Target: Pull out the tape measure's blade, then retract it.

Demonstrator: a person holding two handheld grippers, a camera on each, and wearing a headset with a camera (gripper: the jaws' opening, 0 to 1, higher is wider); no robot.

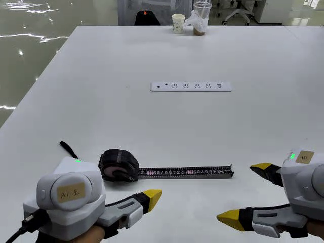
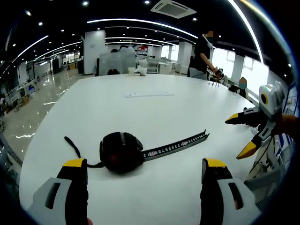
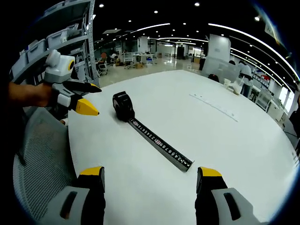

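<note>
A black tape measure (image 1: 119,165) lies on the white table (image 1: 152,121), its blade (image 1: 187,172) pulled out flat to the right and ending in a hook (image 1: 231,170). A black strap (image 1: 68,149) trails off the case to the left. My left gripper (image 2: 144,165) stands open just in front of the case (image 2: 121,151), touching nothing; one yellow fingertip (image 1: 152,195) shows in the head view. My right gripper (image 1: 244,191) is open too, a little right of the blade's end (image 3: 185,164), with nothing between its fingers.
A white power strip (image 1: 191,86) lies across the middle of the table. A paper cup (image 1: 178,23) and a plastic cup in a bag (image 1: 200,21) stand at the far edge. The table's left edge (image 1: 30,96) drops to a glossy floor. People stand in the background (image 2: 204,56).
</note>
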